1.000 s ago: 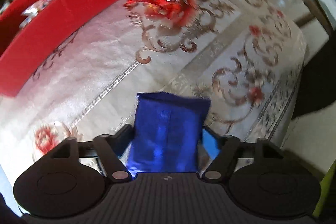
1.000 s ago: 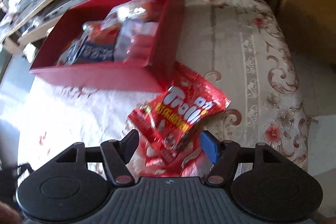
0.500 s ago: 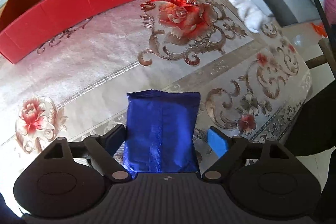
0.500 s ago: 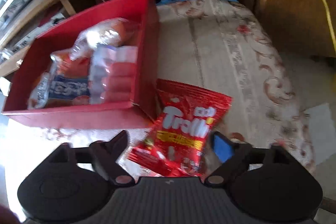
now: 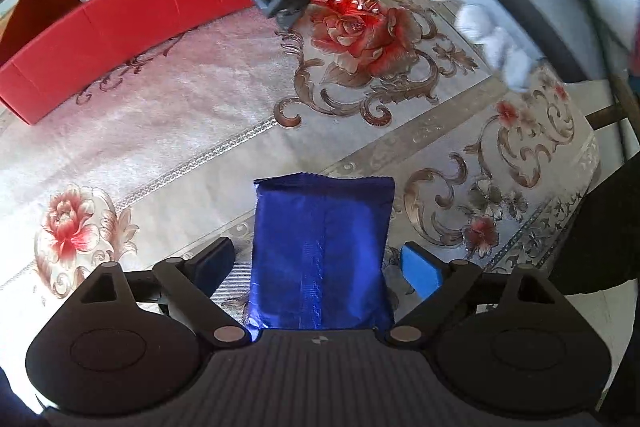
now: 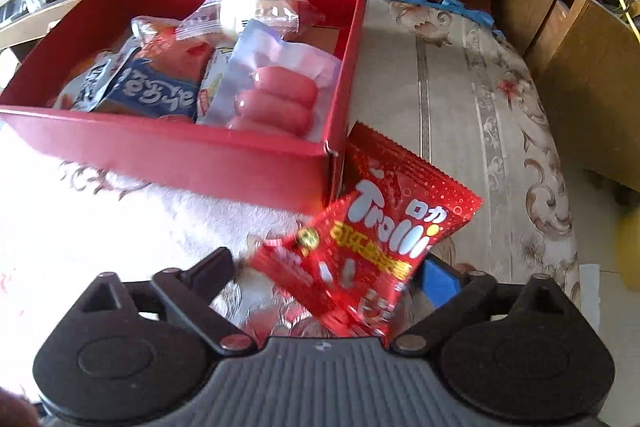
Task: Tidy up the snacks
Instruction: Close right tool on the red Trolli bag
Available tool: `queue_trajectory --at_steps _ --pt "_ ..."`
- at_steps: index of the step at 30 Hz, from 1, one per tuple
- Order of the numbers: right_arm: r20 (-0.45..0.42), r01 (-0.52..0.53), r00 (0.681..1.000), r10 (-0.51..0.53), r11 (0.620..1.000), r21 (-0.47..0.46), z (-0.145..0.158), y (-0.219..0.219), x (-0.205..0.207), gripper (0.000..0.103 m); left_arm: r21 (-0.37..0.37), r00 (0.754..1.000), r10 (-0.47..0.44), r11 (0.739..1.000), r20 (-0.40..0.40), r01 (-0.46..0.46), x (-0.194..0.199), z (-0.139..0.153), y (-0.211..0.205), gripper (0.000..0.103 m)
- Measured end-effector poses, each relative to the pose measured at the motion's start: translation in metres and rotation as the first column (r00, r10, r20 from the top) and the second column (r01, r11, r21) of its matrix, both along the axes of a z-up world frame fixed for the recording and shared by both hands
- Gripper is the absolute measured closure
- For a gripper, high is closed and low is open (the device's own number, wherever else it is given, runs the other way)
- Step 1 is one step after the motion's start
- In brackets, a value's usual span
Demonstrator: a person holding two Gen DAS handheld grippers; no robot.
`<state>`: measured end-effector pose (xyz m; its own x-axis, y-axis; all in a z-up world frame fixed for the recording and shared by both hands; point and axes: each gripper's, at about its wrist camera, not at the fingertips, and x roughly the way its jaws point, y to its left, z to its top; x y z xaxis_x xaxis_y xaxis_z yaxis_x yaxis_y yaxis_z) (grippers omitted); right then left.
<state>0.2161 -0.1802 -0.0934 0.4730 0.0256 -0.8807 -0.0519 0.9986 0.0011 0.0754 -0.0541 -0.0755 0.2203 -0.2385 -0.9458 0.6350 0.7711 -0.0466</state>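
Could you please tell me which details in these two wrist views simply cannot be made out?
- Blue packet: left wrist view shows only its plain back; its near end is hidden behind the left gripper body.
- Red Trolli bag: its lower print is motion-blurred in the right wrist view.
- Red box: the packets in it overlap, so their count is unclear.

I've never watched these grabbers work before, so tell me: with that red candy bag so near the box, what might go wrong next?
The Trolli bag hangs tilted in the right gripper, seemingly pinched only at its lower end, so it could slip. It sits low beside the red box corner and may catch on the wall. The left gripper straddles the blue packet with gaps on both sides, so closing off-centre might crumple it.
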Motion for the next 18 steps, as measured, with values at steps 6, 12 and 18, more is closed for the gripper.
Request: queue_trajectory --at_steps 6,12,18 --pt "-0.017 -0.076 0.997 0.076 0.997 0.015 0.011 -0.008 -0.039 0.059 0.035 0.999 0.017 0.999 0.047 -0.019 -0.005 0.002 -0.002 0.027" --pt "-0.057 -0.077 0.995 0.082 0.993 0.086 0.014 -0.025 -0.074 0.071 0.019 0.999 0.036 0.999 0.039 -0.037 -0.014 0.005 0.003 0.030" --pt "0.003 0.015 1.000 -0.016 0.982 0.188 0.032 -0.046 -0.074 0.064 0.004 0.999 0.037 0.999 0.026 -0.037 -0.018 0.005 0.002 0.025"
